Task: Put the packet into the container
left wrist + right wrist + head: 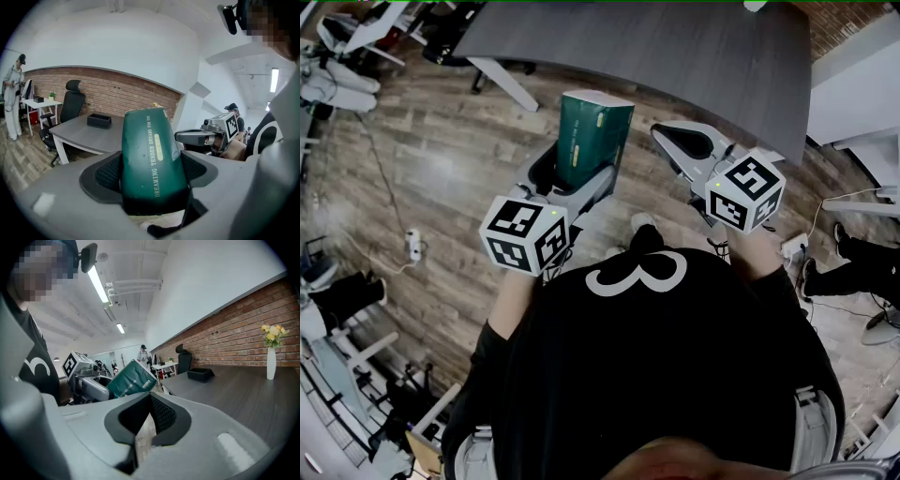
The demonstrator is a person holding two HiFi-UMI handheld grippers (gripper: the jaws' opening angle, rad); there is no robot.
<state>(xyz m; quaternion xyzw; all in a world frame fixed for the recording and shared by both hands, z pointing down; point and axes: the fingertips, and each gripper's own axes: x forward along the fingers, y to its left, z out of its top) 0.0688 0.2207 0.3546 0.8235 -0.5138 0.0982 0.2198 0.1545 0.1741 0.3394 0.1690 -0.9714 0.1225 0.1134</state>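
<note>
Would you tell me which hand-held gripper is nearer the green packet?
Left. The left hand-held gripper grips the green packet; the right hand-held gripper stands apart, to its right.

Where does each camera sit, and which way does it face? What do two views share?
Head view: on the head, facing steeply down at the floor; shows the person's torso, left gripper and right gripper.
Left gripper view: on the left gripper, along jaws shut on the packet, toward the table; right gripper at right.
Right gripper view: on the right gripper, along shut empty jaws; left gripper at left.
Shared: both gripper views show the container.
</note>
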